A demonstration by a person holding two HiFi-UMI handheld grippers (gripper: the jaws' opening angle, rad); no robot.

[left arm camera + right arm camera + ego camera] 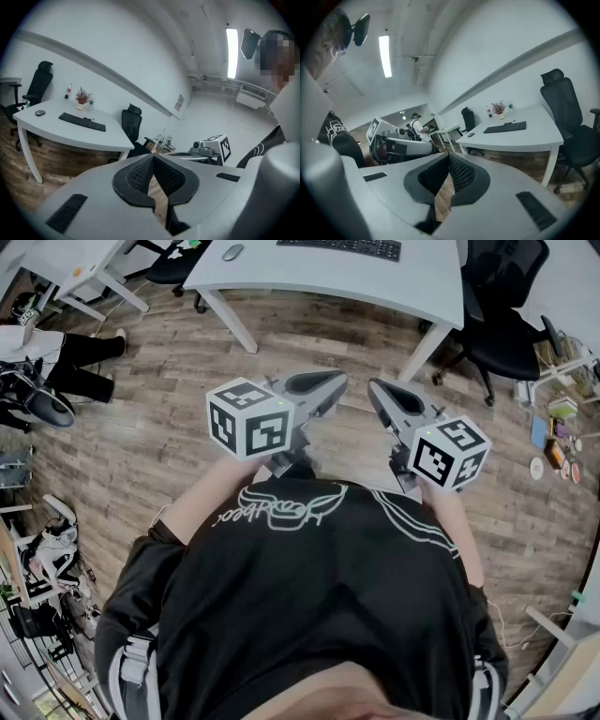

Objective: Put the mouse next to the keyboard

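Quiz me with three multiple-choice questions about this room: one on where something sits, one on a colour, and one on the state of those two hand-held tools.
1. Where is the mouse relative to the keyboard in the head view?
A. On top of it
B. On the white desk, to its left with a gap
C. On the floor

2. What colour is the keyboard?
A. White
B. Black
C. Red

3. How do the left tool and right tool stand?
A. Both shut and empty
B. The left one holds the mouse
C. Both wide open

Answers:
1 B: bare desktop shows between mouse and keyboard.
2 B: it reads dark against the white desk.
3 A: each tool's own view shows its jaw tips meeting with nothing between them.
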